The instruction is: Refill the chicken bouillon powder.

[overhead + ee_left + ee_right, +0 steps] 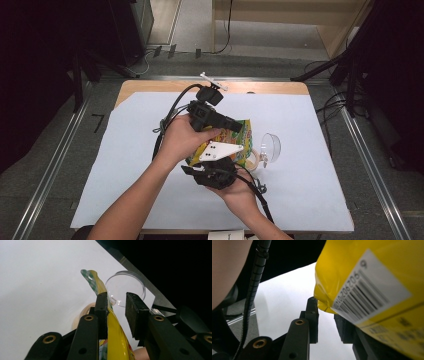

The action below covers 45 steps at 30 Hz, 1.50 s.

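snack bag held up between two tongs

the yellow snack bag (235, 142) hangs over the surface (125, 165), just beside a clear cup (270, 146). left tongs (116, 306) gape around its top edge, apparently to pull it open; right tongs (325, 322) steady its bottom corner, grip unclear.

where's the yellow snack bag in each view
High view: the bag lies mid-table between the two hand-held grippers.
Left gripper view: bag edge runs up between the jaws, against the left jaw, with a gap to the right jaw.
Right gripper view: bag fills the upper right, barcode side showing.
Shared landmark: the white table sheet.
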Available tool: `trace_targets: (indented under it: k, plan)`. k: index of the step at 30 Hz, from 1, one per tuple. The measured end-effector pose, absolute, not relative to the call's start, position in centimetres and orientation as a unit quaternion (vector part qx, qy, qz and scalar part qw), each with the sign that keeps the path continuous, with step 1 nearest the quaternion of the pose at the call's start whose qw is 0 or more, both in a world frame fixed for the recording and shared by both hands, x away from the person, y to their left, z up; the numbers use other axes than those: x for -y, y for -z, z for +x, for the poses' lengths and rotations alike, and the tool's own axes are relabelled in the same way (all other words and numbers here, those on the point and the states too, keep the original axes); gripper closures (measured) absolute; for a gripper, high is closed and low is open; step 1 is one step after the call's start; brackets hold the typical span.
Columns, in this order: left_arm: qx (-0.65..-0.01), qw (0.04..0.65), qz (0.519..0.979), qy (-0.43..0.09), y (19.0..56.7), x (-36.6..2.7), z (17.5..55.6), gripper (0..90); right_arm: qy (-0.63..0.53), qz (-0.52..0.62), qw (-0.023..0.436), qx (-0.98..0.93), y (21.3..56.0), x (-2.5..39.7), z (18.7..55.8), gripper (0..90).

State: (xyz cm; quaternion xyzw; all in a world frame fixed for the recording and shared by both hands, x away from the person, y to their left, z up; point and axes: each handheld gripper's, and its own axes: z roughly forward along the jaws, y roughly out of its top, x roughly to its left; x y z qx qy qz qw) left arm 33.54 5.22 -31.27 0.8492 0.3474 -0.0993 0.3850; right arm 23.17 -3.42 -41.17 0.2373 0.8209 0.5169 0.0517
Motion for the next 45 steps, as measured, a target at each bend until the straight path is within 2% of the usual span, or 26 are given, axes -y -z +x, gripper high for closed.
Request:
trace_targets:
  k: [6,15,29,35,45]
  plan:
    - [-0.343,0.376,0.857,0.084,31.2,-5.1,33.2,74.9,-0.523,0.244,0.044,-0.816,41.3,3.3,23.1,74.0]
    - [-0.335,0.372,0.863,0.063,31.0,-4.7,32.6,79.3,-0.531,0.238,0.056,-0.812,41.6,3.3,22.8,73.6]
    - [-0.326,0.372,0.867,0.06,30.9,-4.8,32.3,83.8,-0.536,0.23,0.042,-0.811,42.0,3.1,22.6,68.4]
    - [-0.337,0.38,0.858,0.074,30.9,-5.4,32.9,83.2,-0.526,0.231,0.036,-0.818,41.2,3.2,22.8,71.3]
    - [-0.342,0.365,0.86,0.104,31.1,-5.1,34.4,82.8,-0.524,0.246,0.036,-0.815,40.9,3.2,23.3,70.7]
